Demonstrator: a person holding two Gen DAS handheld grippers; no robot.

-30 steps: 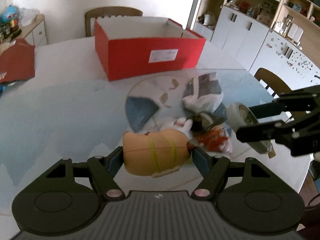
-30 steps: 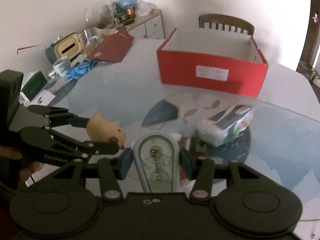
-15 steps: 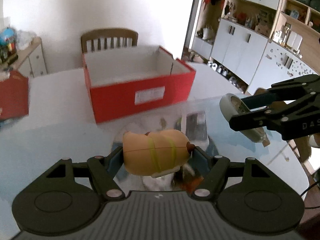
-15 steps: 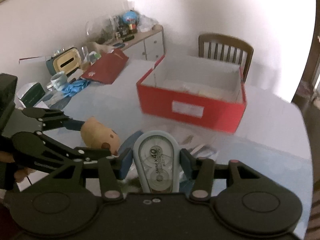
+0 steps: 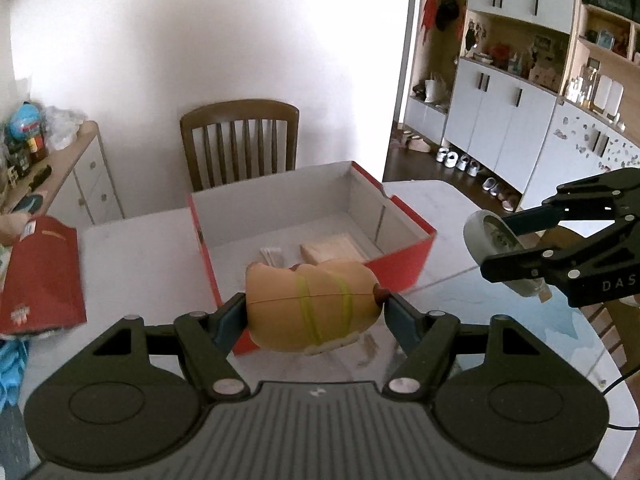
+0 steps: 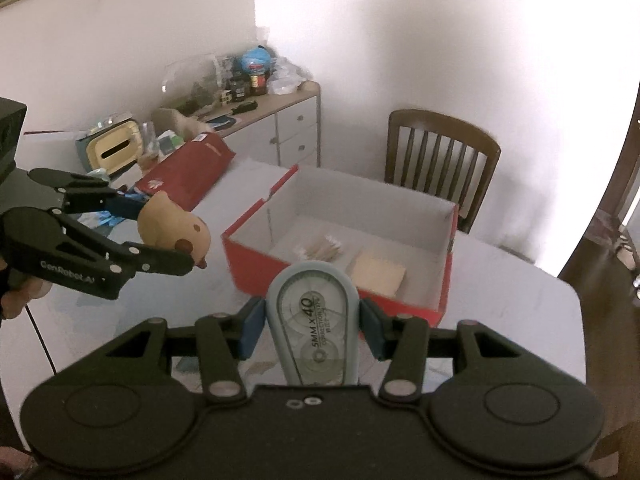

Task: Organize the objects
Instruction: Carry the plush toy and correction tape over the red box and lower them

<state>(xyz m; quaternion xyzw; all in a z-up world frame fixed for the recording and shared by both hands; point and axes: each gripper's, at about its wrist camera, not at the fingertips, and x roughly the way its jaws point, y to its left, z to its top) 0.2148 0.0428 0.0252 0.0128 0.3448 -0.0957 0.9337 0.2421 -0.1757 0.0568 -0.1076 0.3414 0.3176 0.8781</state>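
Observation:
My left gripper (image 5: 316, 312) is shut on a tan hot dog toy (image 5: 308, 304) with yellow stripes, held in the air in front of the open red box (image 5: 404, 256). My right gripper (image 6: 312, 320) is shut on a pale blue correction tape dispenser (image 6: 312, 320), also held before the red box (image 6: 340, 300). The box holds cotton swabs (image 6: 324, 246) and a flat tan pad (image 6: 376, 274). In the left wrist view the right gripper (image 5: 516, 252) is at the right; in the right wrist view the left gripper (image 6: 164, 236) with the toy (image 6: 172, 226) is at the left.
The box stands on a white table (image 5: 140, 256). A red folder (image 5: 40, 276) lies at the table's left. A wooden chair (image 5: 240, 140) stands behind the box. A sideboard (image 6: 280, 120) with clutter is at the back left; cabinets (image 5: 500, 120) are at the right.
Both grippers have risen and moved toward the red box with their objects still held. The box's inside now shows; the items on the near table have dropped out of view.

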